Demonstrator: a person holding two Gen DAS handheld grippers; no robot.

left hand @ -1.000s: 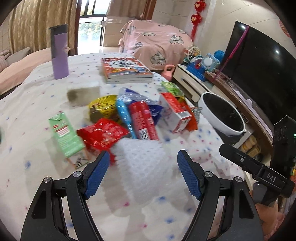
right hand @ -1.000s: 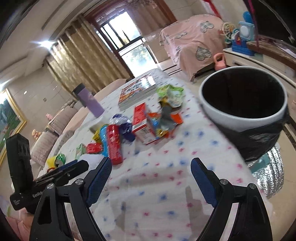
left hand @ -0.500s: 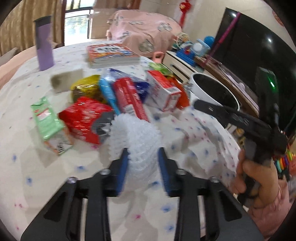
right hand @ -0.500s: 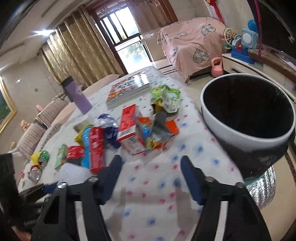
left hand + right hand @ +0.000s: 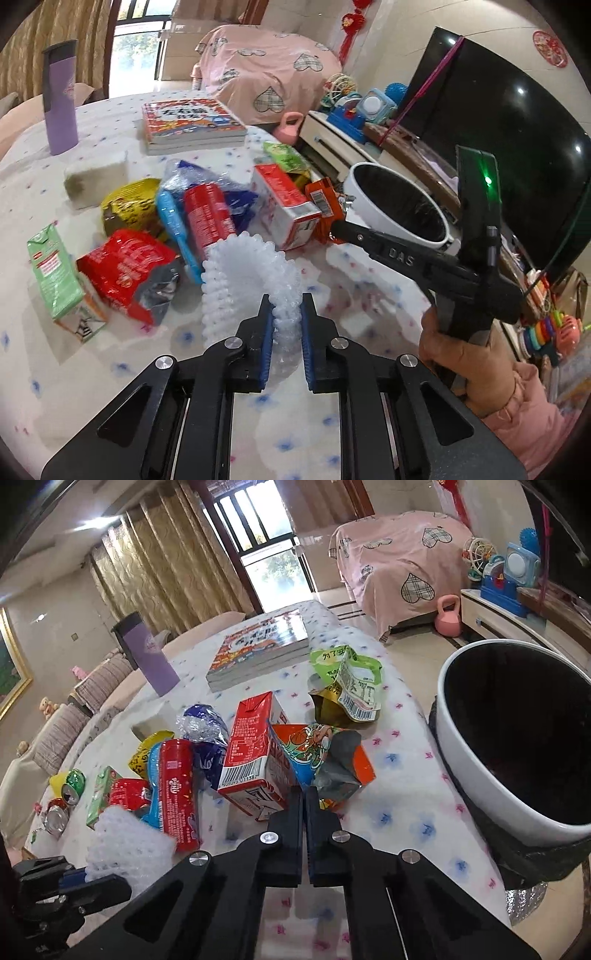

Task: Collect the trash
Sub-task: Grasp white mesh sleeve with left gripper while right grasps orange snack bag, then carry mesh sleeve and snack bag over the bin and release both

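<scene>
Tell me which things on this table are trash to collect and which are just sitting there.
Trash job: white foam net held in the left gripper, red carton, orange snack bag, green wrapper, red tube, crushed cans, white bin.

Lying about: purple tumbler, stack of books.

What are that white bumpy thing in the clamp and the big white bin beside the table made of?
The white bumpy sleeve, squeezed in the left gripper, looks like soft foam netting, the kind wrapped round fruit: matte, faintly translucent, an open mesh of puffy ribs that pinches in between the pads. The bin looks like hard, glossy white plastic, though glazed ceramic is possible; a crinkled black bag lines it and folds over its outside.
</scene>
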